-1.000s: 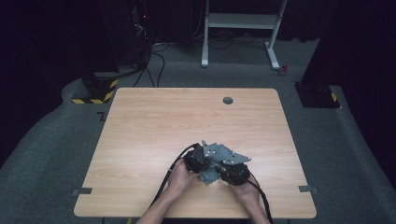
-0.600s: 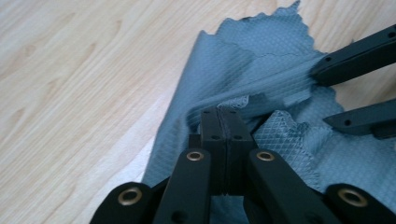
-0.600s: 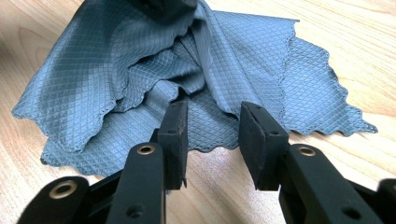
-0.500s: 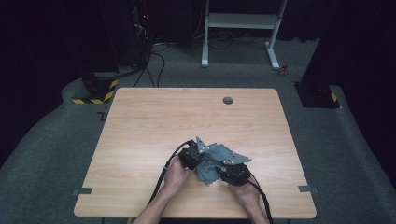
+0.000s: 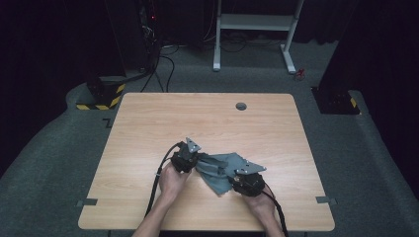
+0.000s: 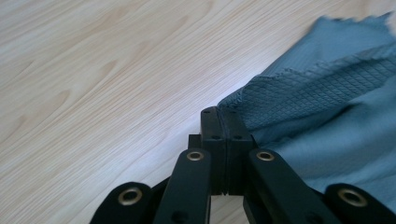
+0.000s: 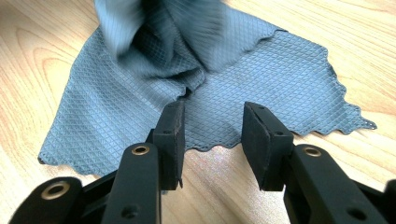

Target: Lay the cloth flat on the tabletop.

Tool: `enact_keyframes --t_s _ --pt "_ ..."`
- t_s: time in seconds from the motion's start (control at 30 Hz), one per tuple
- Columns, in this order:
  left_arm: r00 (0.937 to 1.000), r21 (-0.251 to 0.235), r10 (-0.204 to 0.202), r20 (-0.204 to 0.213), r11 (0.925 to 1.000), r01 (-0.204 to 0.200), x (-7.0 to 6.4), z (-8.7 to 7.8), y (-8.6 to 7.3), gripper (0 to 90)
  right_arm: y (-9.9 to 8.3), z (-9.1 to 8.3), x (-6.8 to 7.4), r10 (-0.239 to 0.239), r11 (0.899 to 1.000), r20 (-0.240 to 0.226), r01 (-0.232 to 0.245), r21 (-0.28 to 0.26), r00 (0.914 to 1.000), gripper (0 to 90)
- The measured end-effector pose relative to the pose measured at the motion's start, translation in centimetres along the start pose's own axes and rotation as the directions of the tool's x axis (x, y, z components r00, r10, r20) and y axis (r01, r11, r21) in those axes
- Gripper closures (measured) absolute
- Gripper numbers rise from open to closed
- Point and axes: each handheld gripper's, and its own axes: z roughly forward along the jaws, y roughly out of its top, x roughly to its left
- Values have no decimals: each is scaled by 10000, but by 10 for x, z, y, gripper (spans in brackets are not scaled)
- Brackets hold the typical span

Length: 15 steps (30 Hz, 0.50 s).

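A grey-blue quilted cloth [image 5: 221, 169] lies bunched on the wooden table [image 5: 148, 128] between the two hands. My left gripper [image 6: 224, 122] is shut on an edge of the cloth [image 6: 317, 93], which lifts off the wood from that pinch. In the high view the left gripper [image 5: 187, 155] sits at the cloth's left end. My right gripper [image 7: 210, 135] is open, its jaws hovering over the near scalloped edge of the cloth [image 7: 261, 79]. From above, the right gripper [image 5: 248, 181] is at the cloth's lower right.
A small round grommet hole [image 5: 241, 106] sits near the table's far edge. Cables trail from both grippers toward the near edge. Beyond the table stand a white frame [image 5: 257, 22] and dark floor with a striped base [image 5: 101, 96].
The left gripper has drawn leftward with the cloth edge, stretching the cloth out. The right gripper has shifted right and nearer.
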Motion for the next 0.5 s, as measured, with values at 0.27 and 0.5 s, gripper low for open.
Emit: enact_keyframes --t_s 0.27,0.5 --pt "9988 827 -451 -176 9955 464 15 11 -17 860 0 0 0 -3 10000 -1 3 0 10000 599" --pt "9985 -445 -143 526 9989 167 9 -3 -5 622 0 0 0 20 10000 -2 -20 5 10000 599"
